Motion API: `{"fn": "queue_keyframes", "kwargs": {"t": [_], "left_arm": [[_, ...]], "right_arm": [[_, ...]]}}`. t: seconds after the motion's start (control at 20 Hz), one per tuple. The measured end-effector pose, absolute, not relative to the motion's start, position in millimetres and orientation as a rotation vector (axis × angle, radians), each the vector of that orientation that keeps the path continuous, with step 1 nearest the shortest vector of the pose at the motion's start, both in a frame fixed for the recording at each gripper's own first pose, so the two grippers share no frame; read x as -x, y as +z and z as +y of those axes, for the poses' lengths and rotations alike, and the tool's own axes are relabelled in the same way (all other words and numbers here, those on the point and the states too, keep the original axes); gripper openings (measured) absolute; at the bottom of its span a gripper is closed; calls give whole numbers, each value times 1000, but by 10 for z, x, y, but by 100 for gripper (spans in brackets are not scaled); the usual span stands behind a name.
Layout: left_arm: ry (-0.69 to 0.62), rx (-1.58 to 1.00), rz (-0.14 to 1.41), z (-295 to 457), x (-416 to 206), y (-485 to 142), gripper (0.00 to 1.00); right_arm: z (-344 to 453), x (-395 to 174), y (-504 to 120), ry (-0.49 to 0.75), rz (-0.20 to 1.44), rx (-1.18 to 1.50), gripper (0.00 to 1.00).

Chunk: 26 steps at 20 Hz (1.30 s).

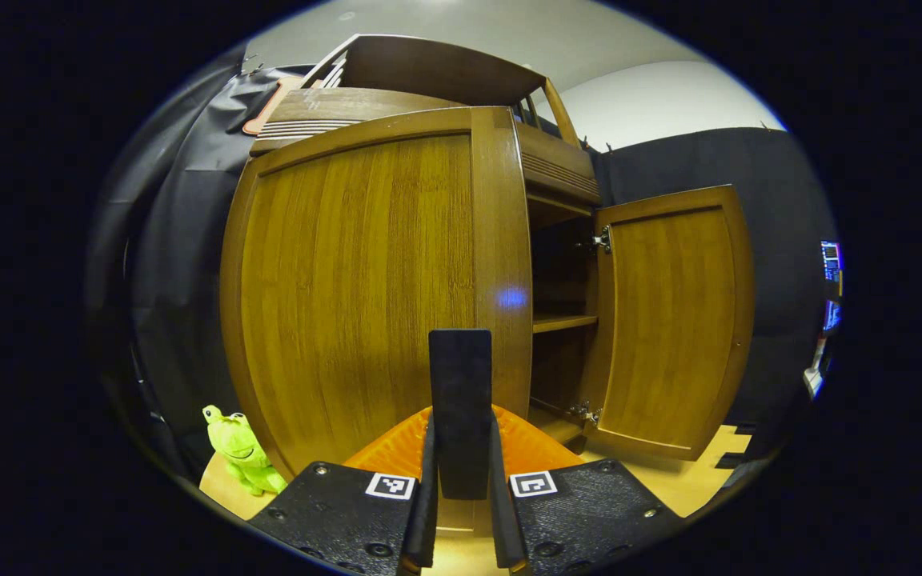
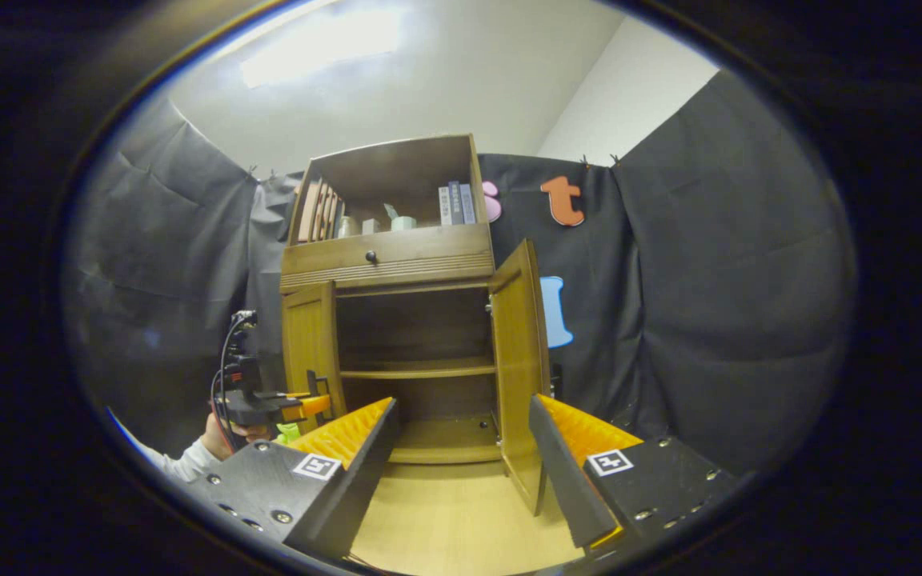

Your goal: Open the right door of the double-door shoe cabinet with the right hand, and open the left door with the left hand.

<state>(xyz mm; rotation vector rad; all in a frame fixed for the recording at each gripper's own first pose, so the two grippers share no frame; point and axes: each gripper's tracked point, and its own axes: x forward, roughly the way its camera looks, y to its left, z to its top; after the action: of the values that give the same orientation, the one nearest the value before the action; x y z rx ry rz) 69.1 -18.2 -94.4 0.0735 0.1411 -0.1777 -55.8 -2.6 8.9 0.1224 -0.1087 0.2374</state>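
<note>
Shoe cabinet (image 2: 413, 352) standing against the booth wall, both doors swung out. Right door (image 2: 519, 360) wide open, edge-on. Left door (image 1: 381, 280) partly open, left gripper (image 1: 461, 480) clenched on its free edge. Right gripper (image 2: 461, 464) released, fingers spread, in front of the cabinet, touching nothing. Green frog toy (image 1: 241, 452) on the floor beside the left door.
</note>
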Motion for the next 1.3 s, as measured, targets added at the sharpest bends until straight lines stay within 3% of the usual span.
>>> {"fn": "queue_keyframes", "kwargs": {"t": [0.55,0.9,1.05,1.3], "left_arm": [[-192,-53,156,186,-74,-821,29],[-104,-73,128,445,170,-746,29],[-73,-108,139,534,231,-743,28],[4,-121,147,857,308,-721,27]], "right_arm": [[174,713,-114,218,-104,-70,96],[474,681,-498,208,-35,-29,94],[876,722,-546,292,-5,5,96],[1207,739,-497,329,-34,76,96]]}}
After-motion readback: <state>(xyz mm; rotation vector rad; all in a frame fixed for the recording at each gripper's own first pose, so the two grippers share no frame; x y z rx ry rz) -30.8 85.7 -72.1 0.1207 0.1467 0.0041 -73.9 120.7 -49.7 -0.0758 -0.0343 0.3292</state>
